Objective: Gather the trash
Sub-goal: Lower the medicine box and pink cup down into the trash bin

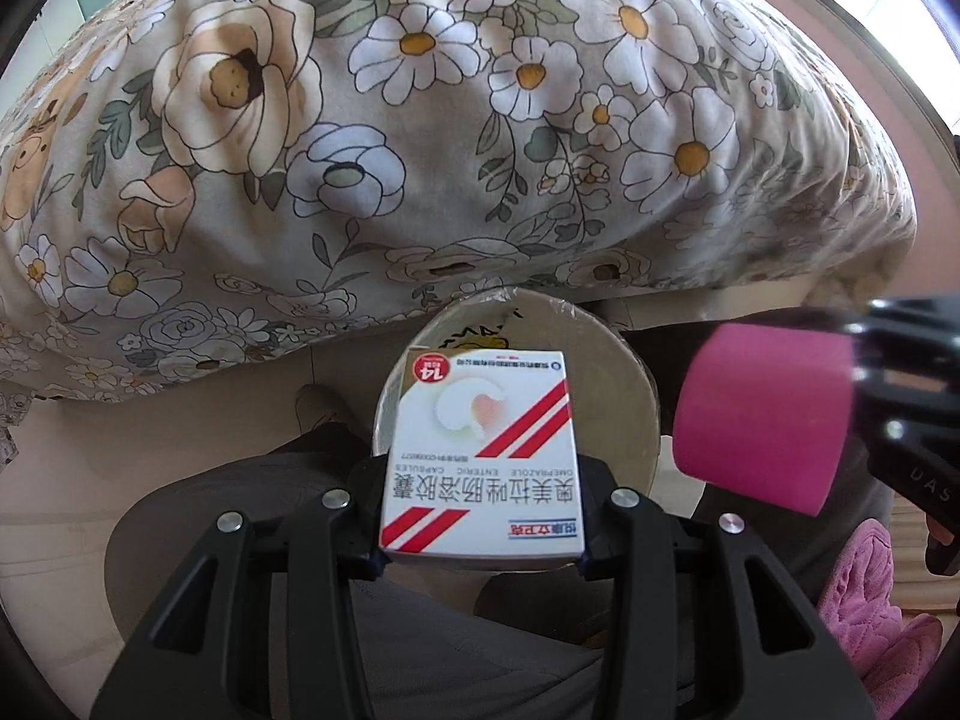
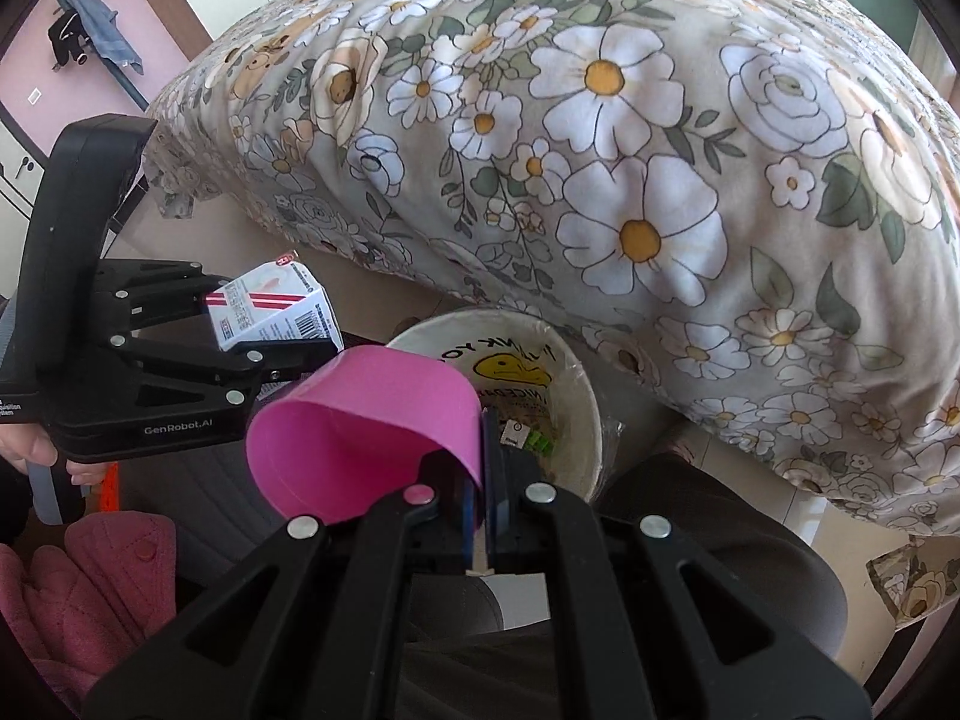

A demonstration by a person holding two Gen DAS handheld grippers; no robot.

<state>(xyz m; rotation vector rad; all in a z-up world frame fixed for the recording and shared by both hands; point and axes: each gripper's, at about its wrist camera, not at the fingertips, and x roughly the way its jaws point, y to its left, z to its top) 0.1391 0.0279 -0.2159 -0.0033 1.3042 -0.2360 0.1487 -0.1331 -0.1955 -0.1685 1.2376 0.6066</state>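
Observation:
A white medicine box (image 1: 483, 456) with red stripes sits between the jaws of my left gripper (image 1: 480, 546), which is shut on its sides. It hangs right over the round trash bin (image 1: 624, 384), lined with a plastic bag. In the right wrist view the same box (image 2: 270, 312) and the left gripper (image 2: 282, 354) appear at the left, beside the bin (image 2: 576, 384). My right gripper (image 2: 483, 510) is shut on the rim of a pink paper cup (image 2: 360, 432), tilted on its side just left of the bin's mouth. The cup (image 1: 768, 414) shows at the right in the left wrist view. Some trash lies inside the bin.
A bed with a floral quilt (image 1: 456, 120) fills the space behind the bin, its edge overhanging close to the bin. A person's dark trouser legs (image 1: 252, 510) and pink slippers (image 2: 78, 588) are beside the bin. Beige floor tiles (image 2: 840, 540) lie to the right.

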